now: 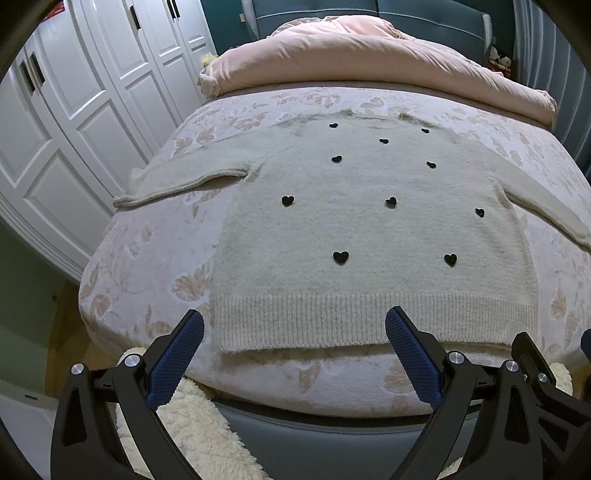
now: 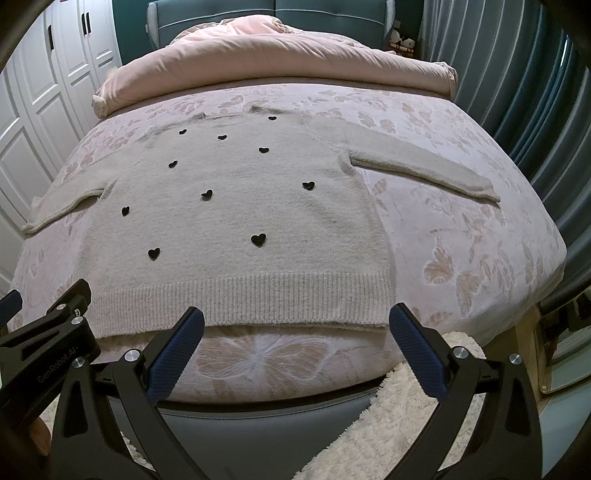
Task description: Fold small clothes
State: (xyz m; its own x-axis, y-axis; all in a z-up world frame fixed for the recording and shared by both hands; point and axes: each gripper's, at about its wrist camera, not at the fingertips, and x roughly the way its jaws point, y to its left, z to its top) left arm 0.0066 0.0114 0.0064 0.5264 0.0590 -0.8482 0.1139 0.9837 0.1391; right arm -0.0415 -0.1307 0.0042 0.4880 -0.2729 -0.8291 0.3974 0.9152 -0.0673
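- Bed (image 1: 155,258), ahead of and below both tools, covered in a pale spread with a leaf and butterfly pattern; near edge just under the tips.
- Pink duvet (image 1: 369,62) heaped at the far end, well beyond both tools, against a blue headboard (image 2: 273,14).
- White wardrobe (image 1: 92,110) off to the left; grey curtain (image 2: 517,92) off to the right.
- Sweater (image 1: 369,221), cream with small black hearts (image 1: 340,257), spread flat and face up on the bed straight ahead of both tools; both sleeves out sideways, ribbed hem (image 1: 369,317) nearest, neck farthest.
- Fluffy white rug (image 2: 388,424) on the floor below the tools, against the bed's grey base.
- Left tool (image 1: 294,326) wide open, empty, hanging just short of the hem; right blue pad (image 1: 410,354) overlaps the hem in the left wrist view, left pad over bare bedspread beside the sweater's left corner; contact cannot be told.
- Right tool (image 2: 296,325) wide open, empty, just short of the hem near the sweater's right corner; left tool visible at its left side.
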